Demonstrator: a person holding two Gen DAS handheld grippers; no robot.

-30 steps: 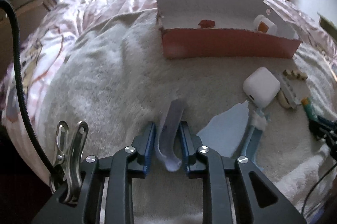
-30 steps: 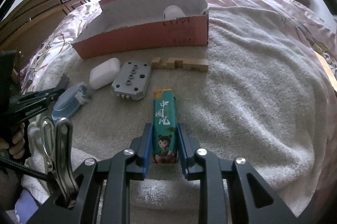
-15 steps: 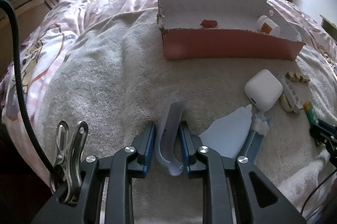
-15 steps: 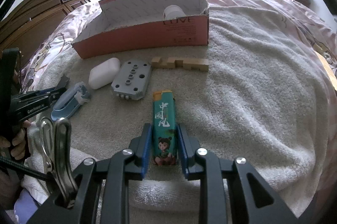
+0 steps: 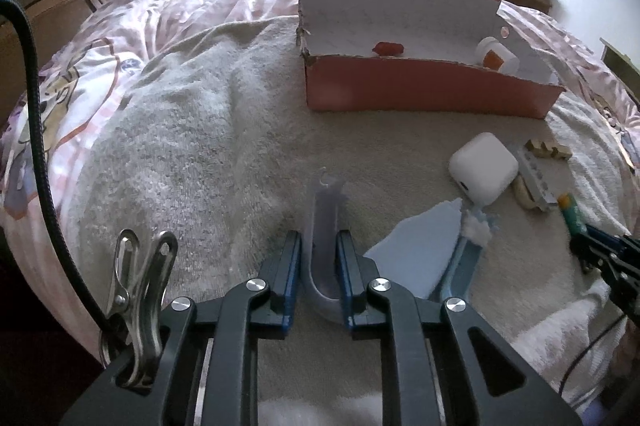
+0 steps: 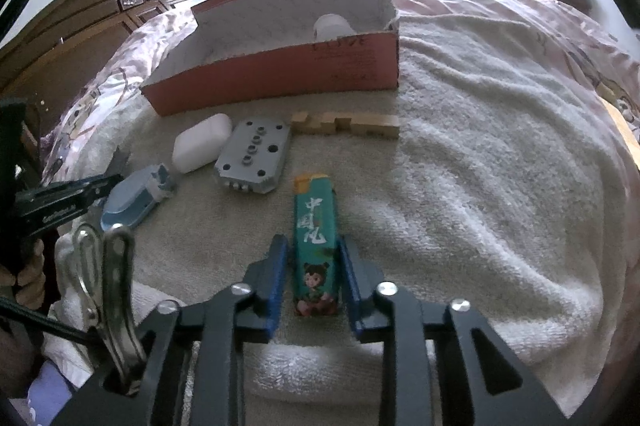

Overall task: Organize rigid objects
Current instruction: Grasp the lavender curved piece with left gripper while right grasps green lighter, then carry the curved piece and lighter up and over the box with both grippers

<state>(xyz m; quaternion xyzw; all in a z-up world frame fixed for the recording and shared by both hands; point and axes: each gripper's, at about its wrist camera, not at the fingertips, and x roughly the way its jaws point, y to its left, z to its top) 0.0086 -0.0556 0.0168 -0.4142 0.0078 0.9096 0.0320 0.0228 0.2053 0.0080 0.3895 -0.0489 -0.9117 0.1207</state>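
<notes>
Left tool (image 5: 318,276) is pinching a thin, light, flexible plastic strip (image 5: 325,222), well short of the red box (image 5: 424,92). Right tool (image 6: 313,276) is standing open, straddling the lighter (image 6: 315,246) without gripping; it is likely light, stiff and slick, best taken mid-body.

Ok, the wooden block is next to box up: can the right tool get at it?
Likely yes, after clearing the lighter between the right tool's jaws; beyond it only towel before the wooden block.

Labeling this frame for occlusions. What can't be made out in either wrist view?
- Box floor, right wrist view: hidden behind its near wall; only the white jar top shows.
- Red item in the box, left wrist view: too small to identify.
- Lighter, left wrist view: only its top shows; the right gripper hides the rest.
- Grey strip in the left gripper: blurred, cannot be identified.
</notes>
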